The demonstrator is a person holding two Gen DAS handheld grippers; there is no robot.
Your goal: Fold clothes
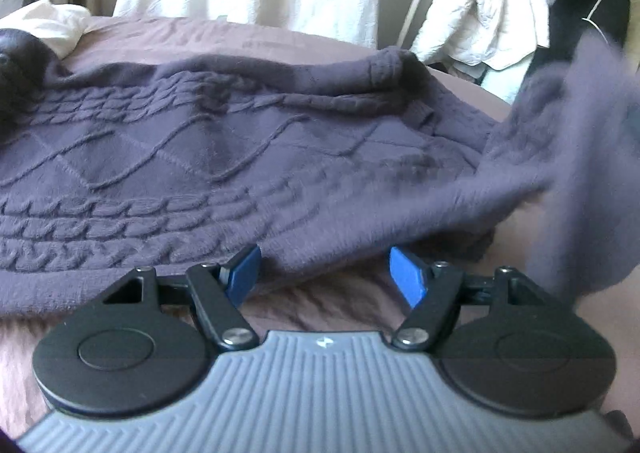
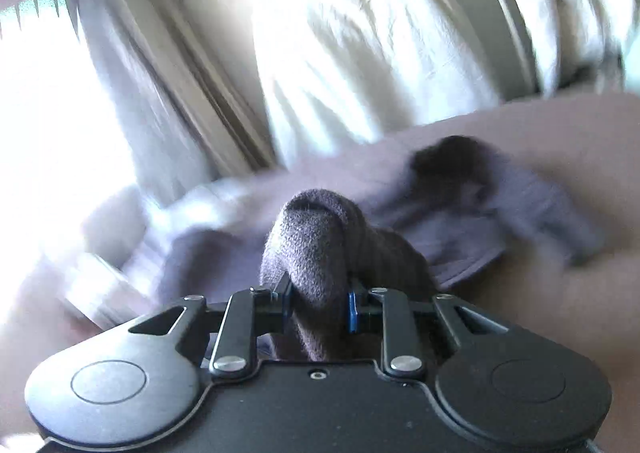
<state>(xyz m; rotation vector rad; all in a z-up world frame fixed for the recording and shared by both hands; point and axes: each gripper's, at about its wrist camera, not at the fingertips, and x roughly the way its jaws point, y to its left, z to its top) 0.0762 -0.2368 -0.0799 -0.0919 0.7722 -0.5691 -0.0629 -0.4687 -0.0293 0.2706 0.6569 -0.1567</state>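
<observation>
So right claw (image 2: 320, 301) pinching a bunch of purple sweater (image 1: 224, 157), raised sleeve blurry at frame right | left claw (image 1: 324, 273) spread, low center at hem | sweater flat on bed (image 1: 248, 41) | imo carry sleeve across chest w/o dragging body

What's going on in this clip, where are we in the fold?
A person with a handheld gripper in each hand is folding a purple cable-knit sweater spread on a bed. The right gripper is shut on a bunched piece of the knit, apparently a sleeve, which shows lifted and blurred at the right of the left wrist view. The left gripper is open at the sweater's near edge, holding nothing. The body lies mostly flat; no finished fold shows yet.
</observation>
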